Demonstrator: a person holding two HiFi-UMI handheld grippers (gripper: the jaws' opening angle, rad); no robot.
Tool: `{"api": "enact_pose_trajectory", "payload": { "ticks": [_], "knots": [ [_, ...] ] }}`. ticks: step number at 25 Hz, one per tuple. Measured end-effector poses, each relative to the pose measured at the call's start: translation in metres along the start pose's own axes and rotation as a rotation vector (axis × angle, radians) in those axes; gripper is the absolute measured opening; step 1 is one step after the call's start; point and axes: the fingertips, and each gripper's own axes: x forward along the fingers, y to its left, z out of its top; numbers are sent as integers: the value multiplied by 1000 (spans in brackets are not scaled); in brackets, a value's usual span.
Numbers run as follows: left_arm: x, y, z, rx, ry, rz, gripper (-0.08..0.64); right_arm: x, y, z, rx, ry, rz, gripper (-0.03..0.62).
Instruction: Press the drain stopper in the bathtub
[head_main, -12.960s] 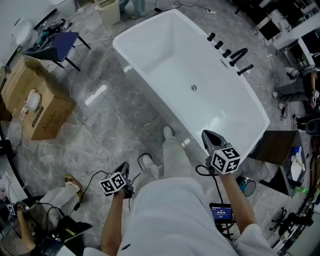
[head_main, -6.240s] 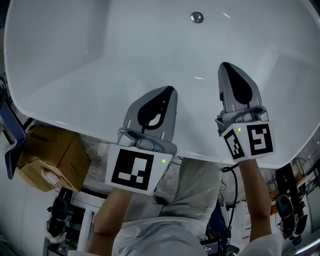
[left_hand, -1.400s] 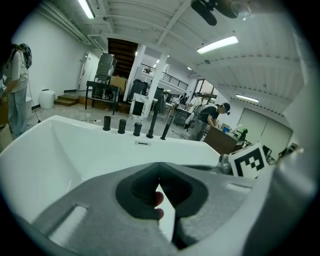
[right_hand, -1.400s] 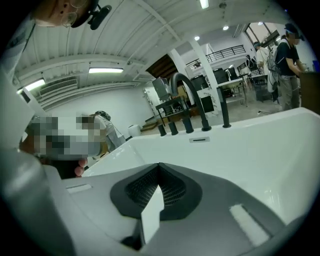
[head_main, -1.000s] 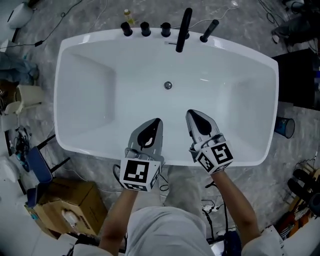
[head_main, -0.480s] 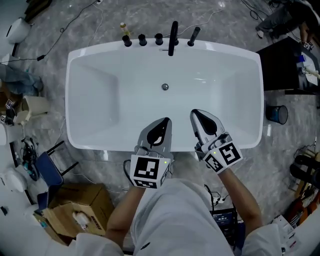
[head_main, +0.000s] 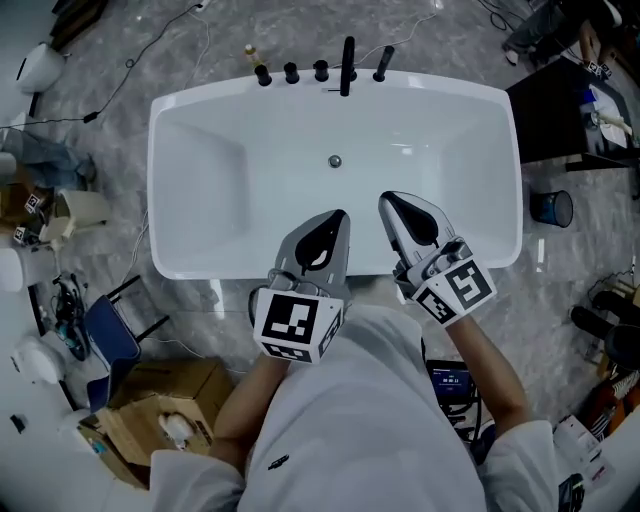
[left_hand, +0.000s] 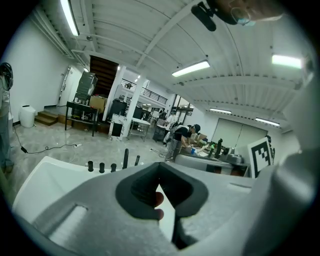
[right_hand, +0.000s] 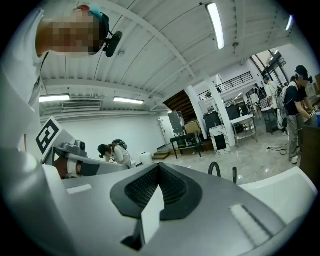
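Note:
The white bathtub (head_main: 170, 180) lies across the upper middle of the head view, with the small round metal drain stopper (head_main: 335, 161) in the middle of its floor. Black tap fittings (head_main: 347, 65) line the far rim and also show as the fittings (left_hand: 125, 158) in the left gripper view. My left gripper (head_main: 330, 228) is shut with nothing in it, held high over the tub's near rim. My right gripper (head_main: 404, 212) is shut beside it, also with nothing in it. Both are well short of the stopper. In each gripper view the jaws (left_hand: 159, 172) (right_hand: 160, 172) meet at a seam.
A cardboard box (head_main: 150, 410) and a blue chair (head_main: 105, 335) stand on the floor at lower left. A black cabinet (head_main: 555, 110) and a blue cup (head_main: 548, 207) are to the right of the tub. Cables lie on the marble floor. People work at benches in the distance.
The head view has drawn back and shifted slightly, so the tub sits a little higher and to the right. Both grippers stay shut near the near rim and look a bit larger.

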Motion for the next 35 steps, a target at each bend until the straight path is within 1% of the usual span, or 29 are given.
{"api": "enact_pose_trajectory", "payload": {
  "ticks": [3, 7, 10, 12, 15, 19, 23, 28, 32, 35],
  "knots": [
    [-12, -4, 9, 33, 30, -23, -2, -1, 15, 6, 9, -5, 4, -3],
    [-33, -4, 25, 76, -14, -36, -2, 3, 37, 15, -2, -2, 18, -6],
    [-42, -4, 27, 102, -25, -44, -2, 4, 47, 17, -1, 13, 15, -6],
    [-45, -4, 25, 116, -21, -46, -2, 2, 46, 16, 29, 23, 2, -6],
    [-57, -9, 23, 132, -23, -55, -2, -8, 51, 16, 98, 14, -3, -6],
    [-69, -16, 21, 145, -20, -68, -2, -21, 70, 5, 106, 27, -11, -6],
    [-73, -13, 16, 139, -15, -60, -2, -23, 86, -10, 136, 36, -28, -6],
    [-70, -11, 7, 143, 14, -59, -2, -30, 100, -13, 96, 31, -69, -6],
    [-69, -14, -5, 160, 27, -57, -2, -31, 109, -12, 59, 30, -79, -6],
    [-69, -14, -8, 139, 27, -47, -2, -33, 109, -15, 67, 54, -86, -6]
  ]
}}
